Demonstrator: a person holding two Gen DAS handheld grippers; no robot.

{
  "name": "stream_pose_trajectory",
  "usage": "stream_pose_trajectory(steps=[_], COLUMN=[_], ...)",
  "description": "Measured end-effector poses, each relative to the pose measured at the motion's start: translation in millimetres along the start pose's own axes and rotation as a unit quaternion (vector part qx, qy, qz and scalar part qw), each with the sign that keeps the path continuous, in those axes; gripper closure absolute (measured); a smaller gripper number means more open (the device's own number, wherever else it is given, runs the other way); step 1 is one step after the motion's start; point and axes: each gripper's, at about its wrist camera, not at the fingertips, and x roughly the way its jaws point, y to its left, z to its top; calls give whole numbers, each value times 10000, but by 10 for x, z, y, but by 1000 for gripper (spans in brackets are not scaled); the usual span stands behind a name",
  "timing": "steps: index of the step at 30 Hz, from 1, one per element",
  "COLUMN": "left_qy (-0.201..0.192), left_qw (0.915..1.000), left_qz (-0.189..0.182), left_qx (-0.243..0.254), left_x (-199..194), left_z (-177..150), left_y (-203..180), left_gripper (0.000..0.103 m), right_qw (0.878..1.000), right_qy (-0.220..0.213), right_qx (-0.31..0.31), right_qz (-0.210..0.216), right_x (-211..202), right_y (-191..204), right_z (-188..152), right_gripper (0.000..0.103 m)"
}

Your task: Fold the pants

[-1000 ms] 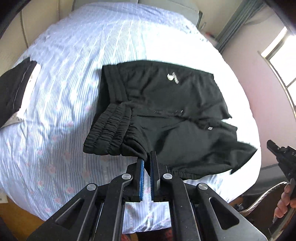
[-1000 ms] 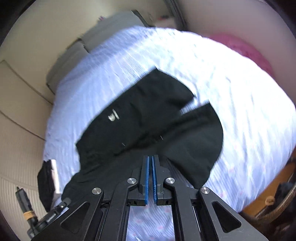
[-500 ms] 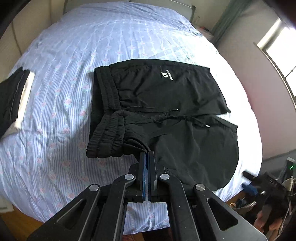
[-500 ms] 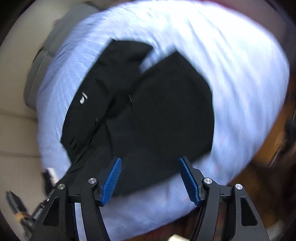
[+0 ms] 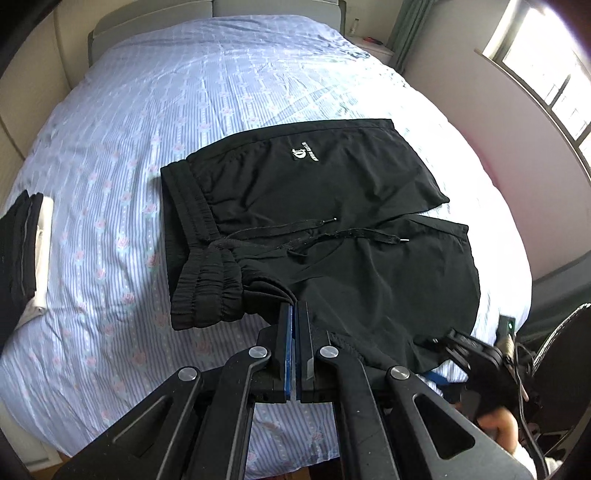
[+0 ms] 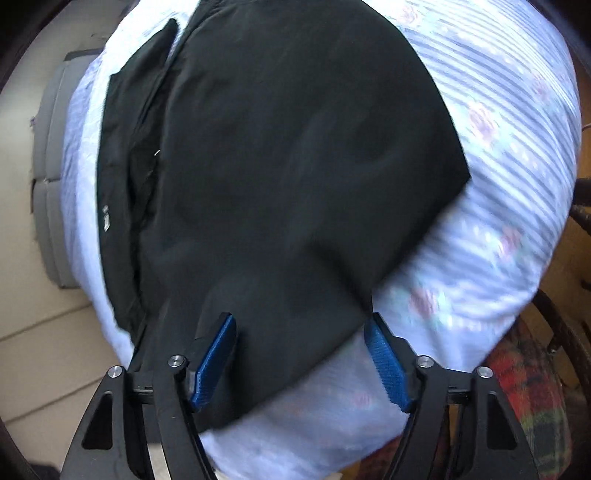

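Note:
Black shorts (image 5: 332, 221) with a white logo and loose drawstrings lie spread on the striped bed sheet (image 5: 129, 129). My left gripper (image 5: 294, 314) is shut on the bunched elastic waistband at its near end and holds it slightly raised. My right gripper (image 6: 301, 332) is open, its blue pads either side of the near leg's edge (image 6: 295, 184) at the bed's front, gripping nothing. It also shows at the lower right of the left wrist view (image 5: 476, 358).
A folded dark garment with a white edge (image 5: 26, 254) lies at the bed's left side. A grey headboard (image 5: 221, 7) is at the far end. A window (image 5: 546, 66) is at the right. A plaid cloth (image 6: 532, 398) lies below the bed edge.
My right gripper opened and let go of the leg hem, then moved down close to the leg's edge. The leg now lies flat. My left gripper stayed shut on the waistband.

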Motion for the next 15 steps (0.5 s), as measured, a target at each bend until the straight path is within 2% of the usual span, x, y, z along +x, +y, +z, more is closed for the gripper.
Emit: stream_pose_trajectory(steps=[1, 2, 4, 6, 9, 12, 15], left_qy=[4, 10, 28, 73, 200, 245, 203], left_qw=[10000, 10000, 9998, 9999, 9997, 9994, 9996], left_qz=[22, 45, 99, 109, 82, 195, 112], left_qx=[43, 79, 148, 102, -141, -126, -129], left_x=[-5, -9, -7, 0, -1, -39, -145], left_z=[-7, -11, -48, -86, -121, -168, -183], left_y=[-13, -22, -41, -25, 90, 132, 142], left_gripper=[100, 100, 100, 100, 100, 100, 100], right_qw=[9998, 9996, 9991, 9986, 9927, 9890, 9833], right_qy=[-66, -120, -245, -328, -753, -921, -1053], right_qx=[-58, -76, -173, -338, -884, -1147, -1427], right_qz=[-154, -245, -298, -252, -322, 127, 415], right_x=[15, 11, -63, -195, -580, -1031, -1436], right_y=[19, 39, 82, 146, 353, 546, 775], right_z=[54, 87, 172, 249, 274, 211, 83], right_gripper=[60, 76, 94, 97, 97, 97, 98])
